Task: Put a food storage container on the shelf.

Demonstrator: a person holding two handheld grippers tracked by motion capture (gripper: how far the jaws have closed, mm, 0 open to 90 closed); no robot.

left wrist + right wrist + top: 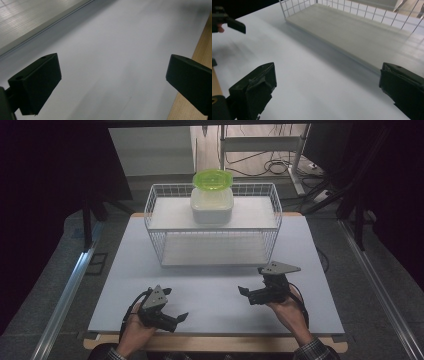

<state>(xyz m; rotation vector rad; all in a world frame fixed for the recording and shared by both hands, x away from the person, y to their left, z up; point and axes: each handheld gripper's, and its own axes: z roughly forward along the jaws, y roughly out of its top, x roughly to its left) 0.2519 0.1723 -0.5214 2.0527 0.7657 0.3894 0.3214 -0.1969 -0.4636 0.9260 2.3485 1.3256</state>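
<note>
Both grippers are held low over the near part of the bench (215, 285), which is covered by a pale sheet, and neither holds anything. The left gripper (176, 306) sits near the front left, close to the wooden edge, with its jaws wide apart; in the left gripper view there is bare sheet between them. The right gripper (250, 281) is further right and a little farther in, its jaws also wide apart with bare sheet between them and pointing left across the bench.

A white wire basket (155, 215) stands on the far middle of the bench, well apart from both grippers. It has an upper shelf and a lower floor. A white tub (212, 206) with a bright green lid (212, 179) stands upright on the upper shelf, towards the far side. Whether the lid is pressed fully shut is hard to tell from above. In the right gripper view the basket's (352, 10) near corner and pale floor lie beyond the jaws.
</note>
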